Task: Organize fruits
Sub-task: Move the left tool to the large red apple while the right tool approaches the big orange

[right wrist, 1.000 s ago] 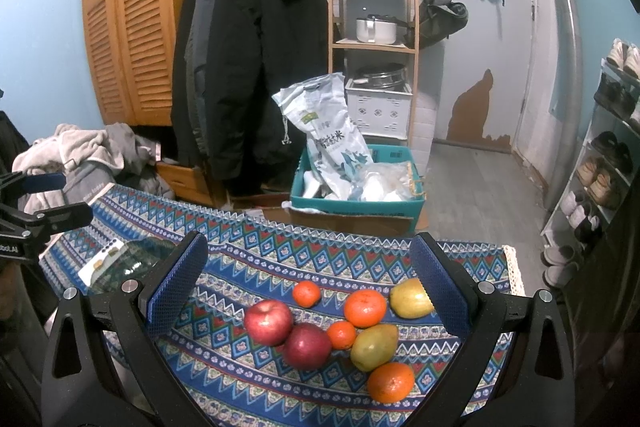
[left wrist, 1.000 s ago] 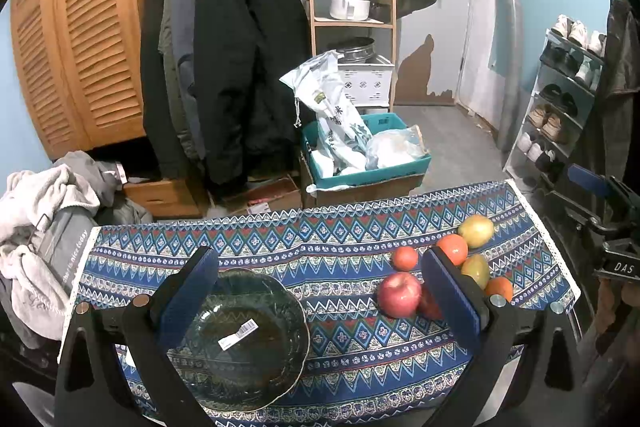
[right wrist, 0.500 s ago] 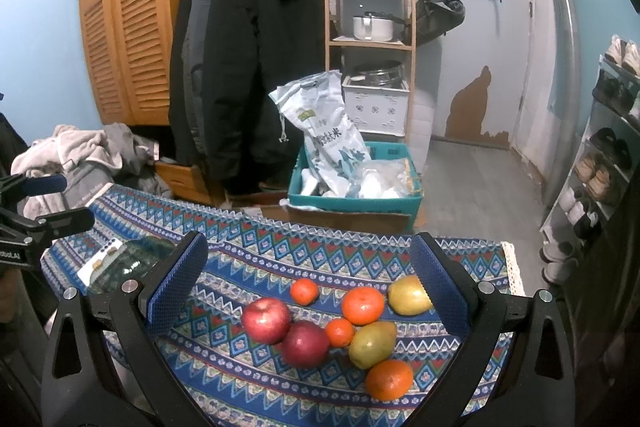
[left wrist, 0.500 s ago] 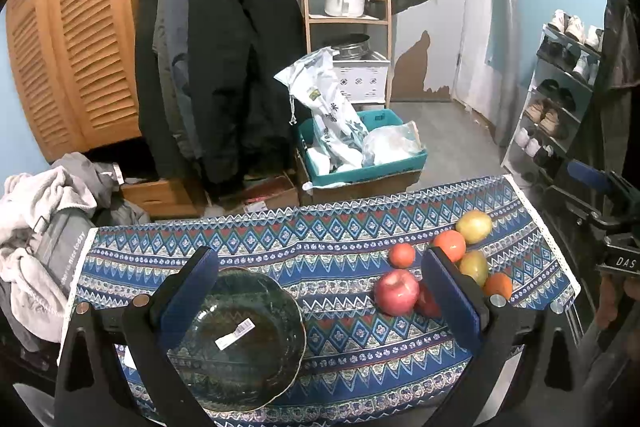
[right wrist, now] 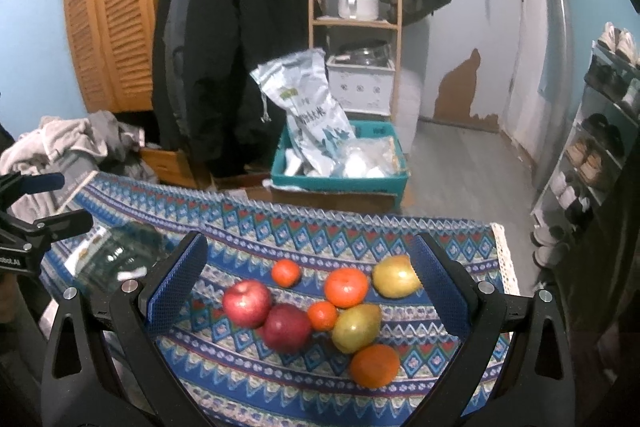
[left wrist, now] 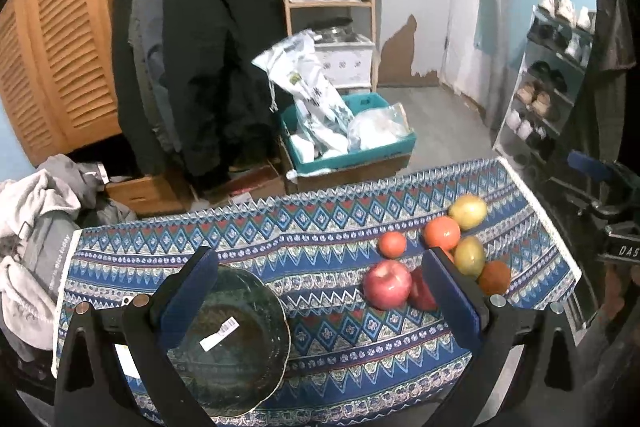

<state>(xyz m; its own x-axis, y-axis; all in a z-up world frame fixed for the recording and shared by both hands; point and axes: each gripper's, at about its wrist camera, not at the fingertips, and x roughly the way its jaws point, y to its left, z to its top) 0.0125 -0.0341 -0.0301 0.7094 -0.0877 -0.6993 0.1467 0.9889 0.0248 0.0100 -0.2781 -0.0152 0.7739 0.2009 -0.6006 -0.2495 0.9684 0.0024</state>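
A: Firstly, what was hidden or hard to make out?

B: Item one, dark red apple [left wrist: 420,293]: in the left wrist view it was half covered by the left gripper's [left wrist: 320,301] right finger. A small orange behind that finger showed only as a sliver. Item two, glass bowl [left wrist: 236,341]: its left side was cut off by the left finger; a white label lay inside. In the right wrist view the bowl [right wrist: 116,259] was blurred, far to the left of the right gripper [right wrist: 308,287].

A: And the fruit itself?

B: Eight pieces, grouped on the patterned tablecloth [right wrist: 320,231], ahead of and between the right gripper's fingers: pink-red apple [right wrist: 247,303], dark red apple touching it, three oranges, among them a large one [right wrist: 346,287] and one nearest [right wrist: 374,365], a small tangerine [right wrist: 285,273], two yellow-green pears [right wrist: 356,327]. Seen from the left gripper, the group sat ahead and to its right, the bowl just below and left.

A: Pose of the grippers?

B: Both were held above the table, tilted downward, fingers spread wide, nothing between them. The left gripper appeared at the left edge of the right view, mostly cut off.
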